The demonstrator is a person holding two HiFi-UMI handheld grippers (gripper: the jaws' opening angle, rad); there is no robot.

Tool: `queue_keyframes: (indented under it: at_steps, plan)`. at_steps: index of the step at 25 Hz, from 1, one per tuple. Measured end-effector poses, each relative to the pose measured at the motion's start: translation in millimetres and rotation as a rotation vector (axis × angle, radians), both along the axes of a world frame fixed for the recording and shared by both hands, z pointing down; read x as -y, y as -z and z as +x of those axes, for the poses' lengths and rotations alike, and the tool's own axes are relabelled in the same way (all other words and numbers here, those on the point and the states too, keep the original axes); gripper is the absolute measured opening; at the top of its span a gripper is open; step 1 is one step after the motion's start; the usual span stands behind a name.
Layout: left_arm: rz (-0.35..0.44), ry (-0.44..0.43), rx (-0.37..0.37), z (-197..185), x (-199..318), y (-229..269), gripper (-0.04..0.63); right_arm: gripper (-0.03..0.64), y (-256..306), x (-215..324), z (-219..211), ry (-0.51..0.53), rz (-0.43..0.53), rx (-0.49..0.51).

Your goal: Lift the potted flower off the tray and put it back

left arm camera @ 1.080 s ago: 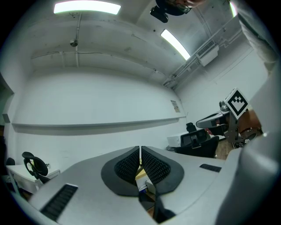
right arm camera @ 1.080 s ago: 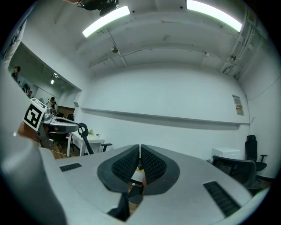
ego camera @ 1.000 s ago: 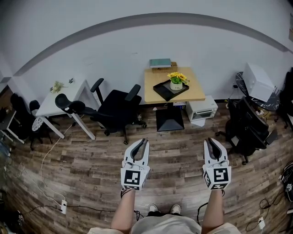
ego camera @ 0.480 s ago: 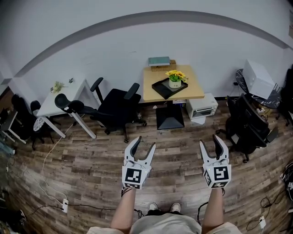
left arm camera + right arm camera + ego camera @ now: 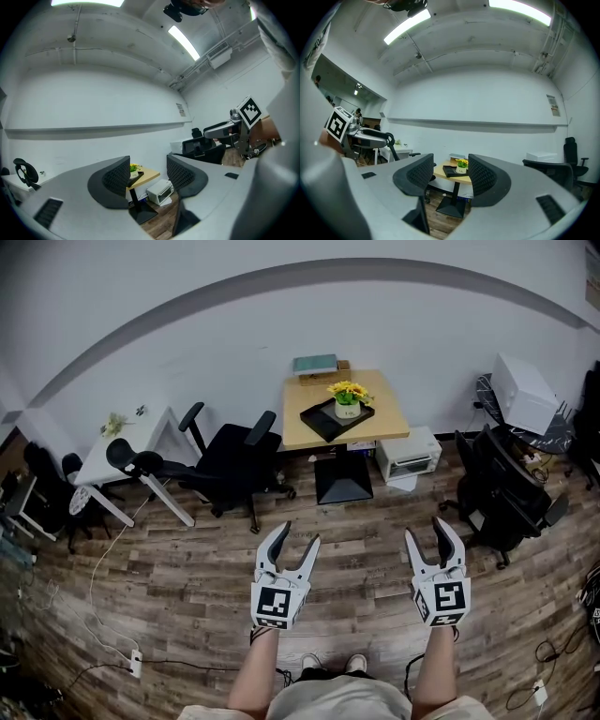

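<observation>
Potted flower (image 5: 347,399), yellow blooms in a white pot, stands upright on the black tray (image 5: 321,425). That tray lies on the small wooden surface (image 5: 386,420) by the far wall, and a book (image 5: 315,364) rests at the surface's back edge. Well apart from all that, out on the wood floor (image 5: 178,577), the person holds both tools out in front, aimed that way. Now the left gripper (image 5: 298,533): its fingers (image 5: 115,182) have just been opening and stand wide apart with nothing in their grasp. Only air lies between them, and the flower shows tiny and far off through the gap. Over to the right gripper (image 5: 426,529): its two dark pads have likewise just been opening and are spread wide, holding nothing. Tray and flower are framed in the distance between them. Around the room, a black office chair (image 5: 234,457) sits just left of the surface and a white desk (image 5: 112,451) stands further left. A white oven-like box (image 5: 410,457) rests on the floor beside the surface's dark pedestal base (image 5: 345,486).
</observation>
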State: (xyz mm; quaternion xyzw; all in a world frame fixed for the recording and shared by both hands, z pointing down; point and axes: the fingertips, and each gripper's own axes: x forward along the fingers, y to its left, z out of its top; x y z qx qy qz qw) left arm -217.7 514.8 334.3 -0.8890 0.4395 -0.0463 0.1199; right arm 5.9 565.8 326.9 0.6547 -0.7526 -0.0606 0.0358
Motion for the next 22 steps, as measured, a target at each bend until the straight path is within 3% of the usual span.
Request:
queue_keyframes:
  at_steps: [11,22]
  plan:
    - [-0.012,-0.016,0.008,46.4,-11.8,-10.1,0.233,0.232,-11.6,-12.9,44.5,-0.007,0.001,0.056]
    - [-0.020,0.005,-0.005,46.4,14.9,-23.6,0.233,0.232,-26.5,18.4,47.8,0.012,-0.021,0.031]
